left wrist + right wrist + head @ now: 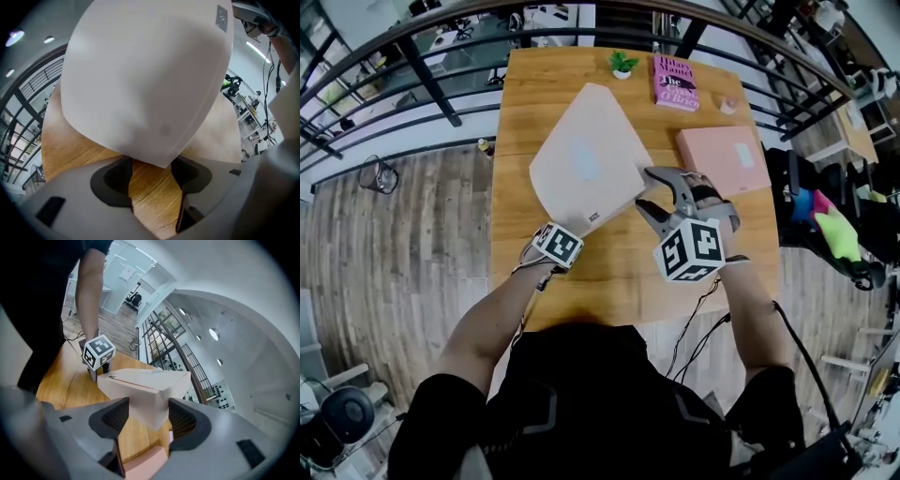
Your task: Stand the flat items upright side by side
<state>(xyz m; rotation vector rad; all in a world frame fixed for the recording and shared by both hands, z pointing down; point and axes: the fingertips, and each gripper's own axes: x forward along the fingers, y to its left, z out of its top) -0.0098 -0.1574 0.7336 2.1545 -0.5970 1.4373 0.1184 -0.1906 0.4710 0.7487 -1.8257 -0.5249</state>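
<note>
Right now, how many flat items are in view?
3: white box tilted up in the middle, pink box flat at right, book flat at the far edge. Another could lie under the white box.

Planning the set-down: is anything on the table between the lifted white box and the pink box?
Nothing visible does. Bare tabletop separates the white box from the pink box; the book and plant sit farther back. The right gripper grips the white box's near corner.

Head camera looks steeply down; both hand-held cameras closely face the white box (145, 79).
</note>
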